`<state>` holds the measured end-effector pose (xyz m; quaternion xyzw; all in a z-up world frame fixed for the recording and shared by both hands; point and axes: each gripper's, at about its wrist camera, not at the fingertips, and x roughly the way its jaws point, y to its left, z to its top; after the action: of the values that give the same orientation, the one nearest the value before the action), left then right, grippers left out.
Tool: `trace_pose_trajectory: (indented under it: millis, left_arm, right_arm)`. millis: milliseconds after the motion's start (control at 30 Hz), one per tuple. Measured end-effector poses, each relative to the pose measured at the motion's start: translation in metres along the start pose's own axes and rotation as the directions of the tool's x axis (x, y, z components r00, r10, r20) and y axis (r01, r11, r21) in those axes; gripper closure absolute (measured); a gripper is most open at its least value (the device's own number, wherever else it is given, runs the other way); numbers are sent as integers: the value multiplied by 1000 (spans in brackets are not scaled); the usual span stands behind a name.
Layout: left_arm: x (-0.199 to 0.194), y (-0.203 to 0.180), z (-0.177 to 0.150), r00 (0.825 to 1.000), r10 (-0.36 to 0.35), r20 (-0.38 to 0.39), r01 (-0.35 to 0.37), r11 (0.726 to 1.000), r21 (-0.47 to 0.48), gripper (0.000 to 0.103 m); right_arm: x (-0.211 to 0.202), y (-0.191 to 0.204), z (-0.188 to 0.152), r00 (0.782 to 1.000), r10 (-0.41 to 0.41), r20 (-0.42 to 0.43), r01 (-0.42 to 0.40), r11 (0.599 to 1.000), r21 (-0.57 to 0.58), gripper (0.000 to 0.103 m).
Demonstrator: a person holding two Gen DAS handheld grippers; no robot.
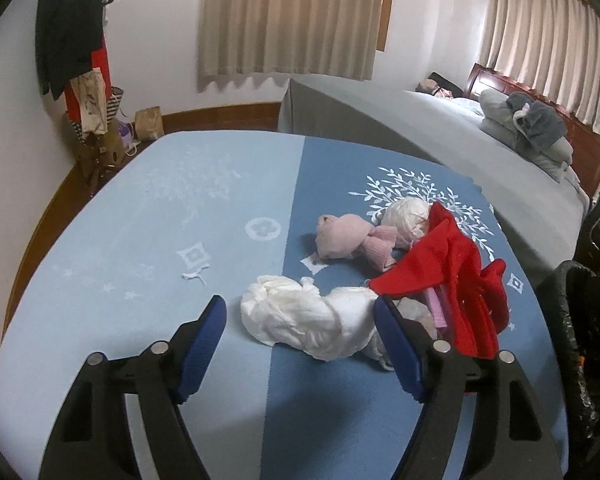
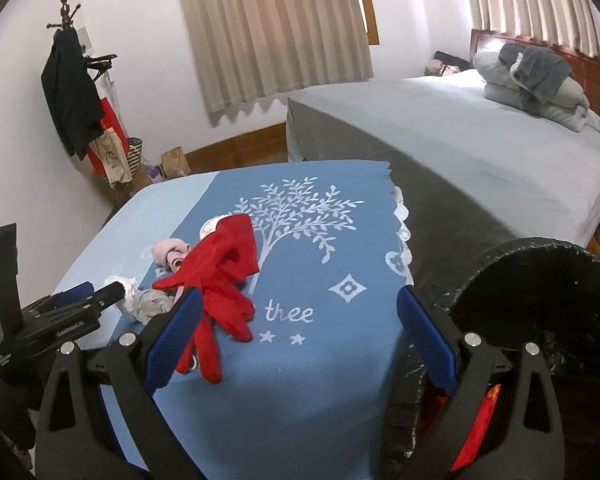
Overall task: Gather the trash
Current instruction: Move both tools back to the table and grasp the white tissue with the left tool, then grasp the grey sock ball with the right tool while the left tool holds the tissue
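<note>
Crumpled white tissue wad (image 1: 300, 324) on the blue-clothed surface (image 1: 140, 240).
It lies just beside the red cloth (image 1: 452, 276), between the wide-open left hand-held gripper (image 1: 300, 320); right hand-held gripper (image 2: 300, 320) also wide; grey bed (image 1: 440, 136) behind.

Crumpled white tissue wad (image 1: 308, 326) on blue cloth (image 1: 140, 240).

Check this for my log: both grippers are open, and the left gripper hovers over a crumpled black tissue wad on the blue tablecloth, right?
Not quite: the crumpled tissue wad is white, not black, as the left wrist view shows. The rest holds: the left gripper and the right gripper are open, and the wad lies on the blue tablecloth.
</note>
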<state>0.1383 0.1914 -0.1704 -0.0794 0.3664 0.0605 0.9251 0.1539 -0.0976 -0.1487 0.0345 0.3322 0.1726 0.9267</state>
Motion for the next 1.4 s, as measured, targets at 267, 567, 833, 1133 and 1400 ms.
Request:
trace_pose_trajectory:
  millis: [267,567,833,1133,1400]
  left_arm:
    - [8,-10,0,1000,-17,-17,17,1000,13,28]
    - [11,-5,0,998,-52,-21,52,999,4,60]
    - [-12,11,-3,999,-45,24,46,999,-15,66]
    - [-29,46,-9,999,24,46,-23,1000,-14,66]
    - [-33,76,-12,996,68,55,-64,996,-60,66]
  right_arm:
    - [4,1,-2,1000,2,-14,-2,1000,-4,8]
    - [5,10,-2,1000,16,-21,-16,1000,-21,8]
    - [4,30,4,998,65,-11,-66,997,-45,8]
    - [16,78,14,982,187,-29,-189,976,-108,24]
    - [39,129,10,954,283,-102,-297,939,-171,46]
